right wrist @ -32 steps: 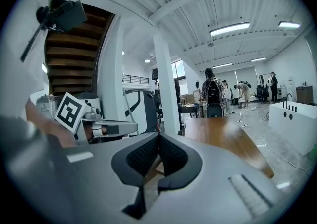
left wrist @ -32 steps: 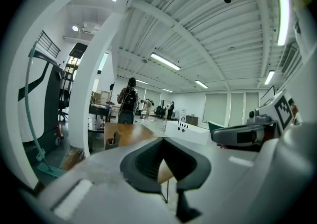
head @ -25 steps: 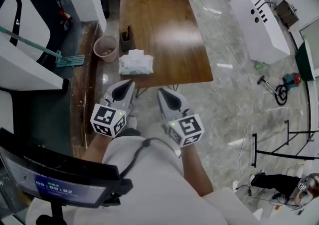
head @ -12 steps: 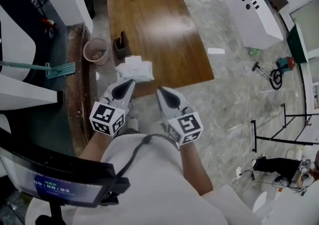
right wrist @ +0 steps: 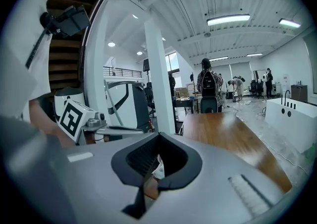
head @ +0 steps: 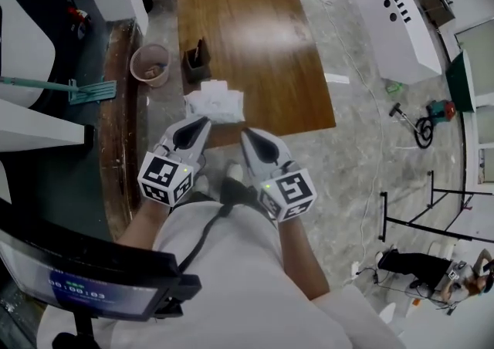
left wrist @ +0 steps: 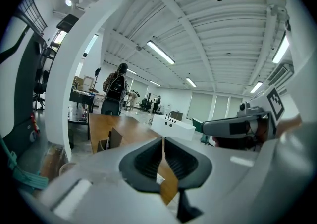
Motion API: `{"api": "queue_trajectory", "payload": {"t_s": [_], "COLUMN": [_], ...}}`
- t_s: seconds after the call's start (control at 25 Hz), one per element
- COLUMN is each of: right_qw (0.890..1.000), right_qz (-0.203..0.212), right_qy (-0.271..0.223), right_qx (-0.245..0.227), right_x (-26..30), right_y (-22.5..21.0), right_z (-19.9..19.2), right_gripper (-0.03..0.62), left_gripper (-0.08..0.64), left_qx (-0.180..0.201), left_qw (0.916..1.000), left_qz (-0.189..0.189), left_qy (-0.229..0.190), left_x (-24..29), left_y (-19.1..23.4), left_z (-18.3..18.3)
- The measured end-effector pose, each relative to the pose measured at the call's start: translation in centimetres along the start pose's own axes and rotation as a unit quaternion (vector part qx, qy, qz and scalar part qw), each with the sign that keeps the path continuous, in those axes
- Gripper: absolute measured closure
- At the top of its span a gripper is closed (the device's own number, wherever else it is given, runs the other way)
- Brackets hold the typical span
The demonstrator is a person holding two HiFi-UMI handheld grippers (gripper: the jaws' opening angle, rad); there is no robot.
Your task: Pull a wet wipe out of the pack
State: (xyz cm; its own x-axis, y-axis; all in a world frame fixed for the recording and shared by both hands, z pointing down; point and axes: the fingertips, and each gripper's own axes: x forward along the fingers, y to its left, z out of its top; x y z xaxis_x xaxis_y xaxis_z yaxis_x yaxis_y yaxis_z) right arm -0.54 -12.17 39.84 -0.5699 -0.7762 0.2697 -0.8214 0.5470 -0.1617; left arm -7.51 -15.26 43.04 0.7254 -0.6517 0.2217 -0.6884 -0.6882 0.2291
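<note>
Brown wood makes up the tabletop (head: 255, 38) in your head view. The white wipe pack (head: 216, 103) lies by its near left corner, with a dark box (head: 195, 63) just behind it. Your left tool (head: 202, 127) and right tool (head: 247, 136) hover side by side close to the pack's near edge. A pink bin (head: 150, 64) and a teal mop (head: 85, 91) sit on the floor to the left, and a white cabinet (head: 394, 19) stands on the grey floor to the right.

In your left gripper view the pads press together on nothing, and a person with a backpack (left wrist: 116, 86) stands beyond the tabletop.

In your right gripper view the jaws meet at the tips, empty. A sliver of the pack shows through the gap below them, and a white pillar (right wrist: 158, 84) rises behind.
</note>
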Motion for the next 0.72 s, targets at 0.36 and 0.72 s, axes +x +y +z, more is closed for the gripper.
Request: {"api": "queue_trajectory", "payload": {"t_s": [0.36, 0.72], "right_qw": [0.997, 0.984], "right_qz": [0.076, 0.172], "right_qy": [0.005, 0.006], "right_qx": [-0.011, -0.049], "right_x": [2.9, 6.3], "right_y": [-0.1, -0.9], "right_z": [0.0, 2.0], "right_gripper": [0.583, 0.583], "left_gripper": [0.554, 0.555], "left_qx": [-0.004, -0.018], "left_qw": [0.9962, 0.9861], "left_qz": [0.085, 0.161], "left_qy": [-0.014, -0.038], "left_x": [-1.7, -2.3], "left_y": [2.5, 3.6], "left_z": [0.5, 1.9]}}
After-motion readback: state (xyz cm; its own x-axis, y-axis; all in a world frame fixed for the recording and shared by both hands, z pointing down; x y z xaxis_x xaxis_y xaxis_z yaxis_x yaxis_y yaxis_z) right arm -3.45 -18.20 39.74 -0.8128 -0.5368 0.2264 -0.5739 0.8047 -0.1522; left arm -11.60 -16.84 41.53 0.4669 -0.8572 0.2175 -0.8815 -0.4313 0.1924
